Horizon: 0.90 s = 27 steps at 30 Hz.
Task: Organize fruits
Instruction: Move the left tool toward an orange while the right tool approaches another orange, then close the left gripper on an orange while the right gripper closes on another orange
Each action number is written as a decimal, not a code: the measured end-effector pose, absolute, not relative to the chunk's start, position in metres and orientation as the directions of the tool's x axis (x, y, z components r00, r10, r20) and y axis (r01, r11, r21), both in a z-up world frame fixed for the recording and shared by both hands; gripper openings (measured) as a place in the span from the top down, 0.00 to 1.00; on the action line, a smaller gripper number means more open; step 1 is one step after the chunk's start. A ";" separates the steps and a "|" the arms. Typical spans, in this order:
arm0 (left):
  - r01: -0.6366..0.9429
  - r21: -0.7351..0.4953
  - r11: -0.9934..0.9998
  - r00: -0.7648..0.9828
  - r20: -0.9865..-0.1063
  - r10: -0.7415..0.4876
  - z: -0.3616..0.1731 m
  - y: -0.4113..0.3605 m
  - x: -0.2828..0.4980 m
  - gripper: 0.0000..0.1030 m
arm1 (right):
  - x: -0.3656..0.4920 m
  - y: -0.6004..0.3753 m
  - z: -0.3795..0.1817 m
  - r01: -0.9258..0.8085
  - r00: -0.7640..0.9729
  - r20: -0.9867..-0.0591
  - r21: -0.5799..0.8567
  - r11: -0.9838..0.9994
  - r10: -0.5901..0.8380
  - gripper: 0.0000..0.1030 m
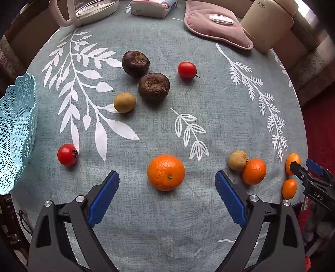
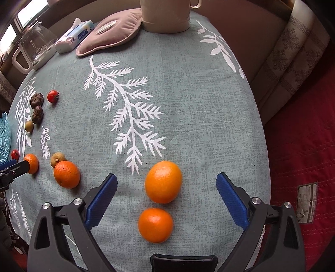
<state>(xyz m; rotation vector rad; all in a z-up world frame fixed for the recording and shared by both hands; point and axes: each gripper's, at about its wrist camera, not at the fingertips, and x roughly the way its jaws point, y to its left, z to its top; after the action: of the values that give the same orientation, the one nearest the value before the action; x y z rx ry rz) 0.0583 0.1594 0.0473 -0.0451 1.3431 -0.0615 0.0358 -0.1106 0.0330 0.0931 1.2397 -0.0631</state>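
While nothing has yet gone into the pale blue lattice basket (image 1: 14, 129) at the table's left edge, the left wrist view shows the left gripper (image 1: 167, 184) spread wide and empty, its 2 blue pads flanking a large mandarin (image 1: 166, 172) without touching it, which reads as lining up for a first pick. Beyond it the fruit lies scattered on the cloth: 2 dark wrinkled fruits (image 1: 144, 73) touching each other, a small greenish-brown fruit (image 1: 124, 102) just beside them, 1 red fruit (image 1: 187, 69) farther back and another red fruit (image 1: 67, 154) near the basket. From the right wrist view, the right gripper (image 2: 166, 184) is likewise wide open and holding nothing, with 2 small oval oranges (image 2: 163, 182) lying between its fingers, so either could be taken next. To its left another orange (image 2: 67, 174) touches a brownish fruit (image 2: 57, 159). A grey-green tablecloth (image 2: 188, 117) printed with white leaf sprays covers the round table, and at its far edge stand a glass jug (image 2: 35, 48), a tissue pack (image 2: 74, 36), a pink pad (image 2: 108, 31) and a beige cup (image 2: 166, 15); red bedding (image 2: 301, 146) lies to the right.
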 end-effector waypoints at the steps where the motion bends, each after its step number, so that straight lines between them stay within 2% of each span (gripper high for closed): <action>1: 0.017 -0.070 0.997 0.222 -0.972 -0.072 0.046 0.159 0.058 0.09 | 0.036 -0.111 0.032 0.097 0.322 -0.947 0.035 0.995 0.002 0.08; 8: 0.018 -0.078 0.997 0.201 -0.976 -0.080 0.034 0.155 0.059 0.20 | 0.042 -0.110 0.026 0.097 0.309 -0.951 0.024 0.995 -0.008 0.10; 12: 0.017 -0.081 0.997 0.194 -0.977 -0.083 0.030 0.153 0.060 0.28 | 0.044 -0.111 0.021 0.102 0.294 -0.956 0.018 0.995 -0.013 0.17; 16: 0.009 -0.091 0.996 0.181 -0.979 -0.091 0.024 0.152 0.061 0.42 | 0.046 -0.113 0.017 0.106 0.274 -0.962 0.013 0.994 -0.017 0.27; 18: 0.006 -0.093 0.996 0.176 -0.980 -0.093 0.020 0.148 0.063 0.46 | 0.047 -0.113 0.013 0.107 0.261 -0.965 0.012 0.994 -0.016 0.35; 20: 0.005 -0.095 0.995 0.174 -0.980 -0.094 0.018 0.144 0.064 0.49 | 0.046 -0.116 0.010 0.109 0.250 -0.968 0.012 0.994 -0.015 0.38; 24: 0.004 -0.091 0.996 0.174 -0.981 -0.090 0.018 0.144 0.064 0.58 | 0.045 -0.118 0.009 0.108 0.251 -0.968 0.008 0.994 -0.020 0.41; 27: 0.004 -0.097 0.995 0.174 -0.980 -0.096 0.018 0.146 0.064 0.59 | 0.045 -0.118 0.007 0.112 0.252 -0.967 -0.002 0.994 -0.030 0.41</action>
<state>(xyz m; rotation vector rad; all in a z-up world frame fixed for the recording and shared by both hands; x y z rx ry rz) 0.0635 0.1458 0.0177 -0.0785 1.3943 -0.0709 0.0448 -0.1175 0.0071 0.0723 1.3132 -0.0969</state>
